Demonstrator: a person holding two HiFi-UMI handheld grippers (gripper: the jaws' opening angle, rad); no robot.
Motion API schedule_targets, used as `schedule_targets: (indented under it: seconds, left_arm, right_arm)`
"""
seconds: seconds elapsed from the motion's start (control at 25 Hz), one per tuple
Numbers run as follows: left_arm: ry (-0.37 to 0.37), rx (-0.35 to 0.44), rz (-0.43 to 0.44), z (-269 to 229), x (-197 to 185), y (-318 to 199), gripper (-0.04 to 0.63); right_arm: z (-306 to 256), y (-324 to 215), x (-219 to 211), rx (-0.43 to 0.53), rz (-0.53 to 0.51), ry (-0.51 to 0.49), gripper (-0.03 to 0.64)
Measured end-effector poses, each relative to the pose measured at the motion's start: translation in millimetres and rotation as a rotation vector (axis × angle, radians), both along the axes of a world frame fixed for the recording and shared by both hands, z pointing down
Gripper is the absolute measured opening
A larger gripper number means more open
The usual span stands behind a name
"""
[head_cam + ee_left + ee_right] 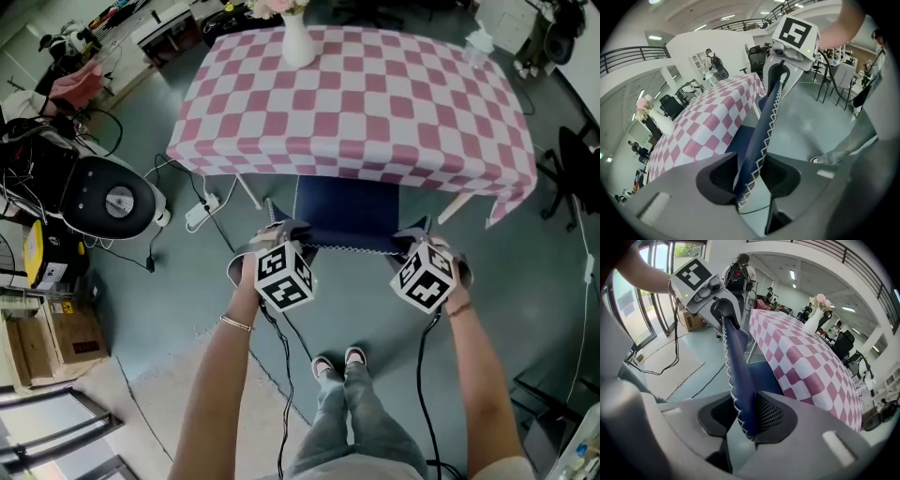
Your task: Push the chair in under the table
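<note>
Dark blue upholstered chair with white zigzag edge stitching (343, 212), seat partly beneath the table draped in pink-and-white checked cloth (366, 108), backrest (765, 125) nearest the person; left gripper (274, 229) astride the backrest's left end, jaws slack, pads apparently off the fabric; right gripper (413, 234) clamped on the right end; likely hazard: uneven drive from one firm and one loose hold, skewing the chair into a white table leg (247, 193) and jolting the white vase (297, 43).

The counter (375, 103) and chair back (347, 246) are viewed steeply from above by the head camera. The chair back is seen close up, lengthwise, from opposite ends by the gripper views.
</note>
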State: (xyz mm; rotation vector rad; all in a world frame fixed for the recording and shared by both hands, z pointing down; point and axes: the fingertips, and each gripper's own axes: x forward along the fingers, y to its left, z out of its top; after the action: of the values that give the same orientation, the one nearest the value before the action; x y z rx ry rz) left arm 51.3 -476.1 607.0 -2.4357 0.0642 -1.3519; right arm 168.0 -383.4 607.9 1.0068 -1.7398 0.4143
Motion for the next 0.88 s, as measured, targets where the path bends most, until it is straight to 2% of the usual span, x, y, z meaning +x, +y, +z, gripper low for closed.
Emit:
schedule_targets:
  seconds: [0.32, 0.48, 0.88]
  left_arm:
    - [0.007, 0.000, 0.008, -2.3, 14.1, -14.5, 0.133]
    - [-0.012, -0.013, 0.018, -1.2, 10.8, -21.4, 0.133]
    - [-0.045, 0.014, -0.031, 1.6, 16.9, -56.0, 0.144]
  right_arm:
    - [-1.6, -16.2, 12.8, 0.014, -0.016, -0.010, 0.107]
    - [-1.0, -22.2, 9.1, 0.026, -0.010, -0.016, 0.107]
    - [0.7, -51.7, 14.3, 0.033, 0.021, -0.012, 0.107]
